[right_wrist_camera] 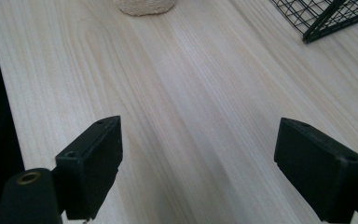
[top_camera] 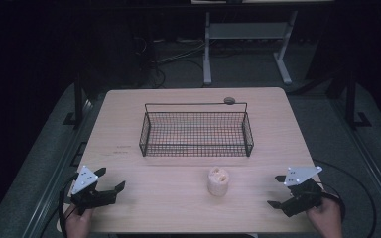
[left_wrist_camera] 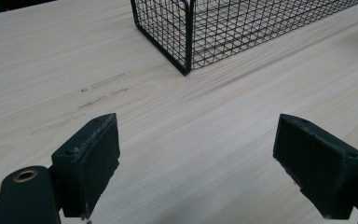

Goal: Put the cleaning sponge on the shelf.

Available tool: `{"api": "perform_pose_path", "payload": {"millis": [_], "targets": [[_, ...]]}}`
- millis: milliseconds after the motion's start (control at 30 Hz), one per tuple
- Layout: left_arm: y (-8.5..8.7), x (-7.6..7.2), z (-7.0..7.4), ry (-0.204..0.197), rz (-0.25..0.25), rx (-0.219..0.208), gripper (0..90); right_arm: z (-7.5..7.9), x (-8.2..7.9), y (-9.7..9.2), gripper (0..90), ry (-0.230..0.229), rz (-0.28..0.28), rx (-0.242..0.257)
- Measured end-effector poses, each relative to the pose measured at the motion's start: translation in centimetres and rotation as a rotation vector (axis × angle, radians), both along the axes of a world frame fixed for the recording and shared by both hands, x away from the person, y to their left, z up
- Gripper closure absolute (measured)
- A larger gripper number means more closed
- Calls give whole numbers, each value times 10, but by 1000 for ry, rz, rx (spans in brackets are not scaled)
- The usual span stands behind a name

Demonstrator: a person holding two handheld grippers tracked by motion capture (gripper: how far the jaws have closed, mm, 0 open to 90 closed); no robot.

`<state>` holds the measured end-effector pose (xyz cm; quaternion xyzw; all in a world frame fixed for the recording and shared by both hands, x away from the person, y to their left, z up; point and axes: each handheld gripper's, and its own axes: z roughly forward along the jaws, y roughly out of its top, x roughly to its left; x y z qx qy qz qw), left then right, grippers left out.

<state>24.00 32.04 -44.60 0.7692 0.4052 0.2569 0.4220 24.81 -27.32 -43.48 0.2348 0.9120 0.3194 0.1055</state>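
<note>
I'm holding both sets of jaws spread wide, gripping nothing: my left gripper (top_camera: 110, 180) is hovering over the near left of the pale wooden desk (top_camera: 129, 134), my right gripper (top_camera: 277, 191) over the near right. Between them, the small cream, porous loofah-like cylinder (top_camera: 218, 180) is standing upright, just in front of the empty black wire basket (top_camera: 196, 148). I'm judging it light and squashy, so I'm favouring a gentle pinch across its sides.

Overhead table (top_camera: 129, 198); low gripper views, shared basket (top_camera: 197, 130).

One wire basket (top_camera: 196, 134), one loofah piece (top_camera: 218, 181) — two grippers.
</note>
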Motion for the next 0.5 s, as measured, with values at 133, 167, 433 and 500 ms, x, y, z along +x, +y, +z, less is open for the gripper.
{"api": "perform_pose_path", "payload": {"millis": [133, 167, 433, 500], "targets": [[0, 1, -1, 3, 5, 2, 137, 0, 1, 1, 147, 8, 24, 6], [0, 0, -1, 6, 6, 2, 137, 0, 2, 2, 148, 9, 24, 6], [-3, -1, -1, 3, -8, 8, 137, 4, 3, 14, 147, 23, 60, -10], [-3, -2, -2, 6, -9, 5, 137, 7, 3, 19, 147, 12, 79, -13]]}}
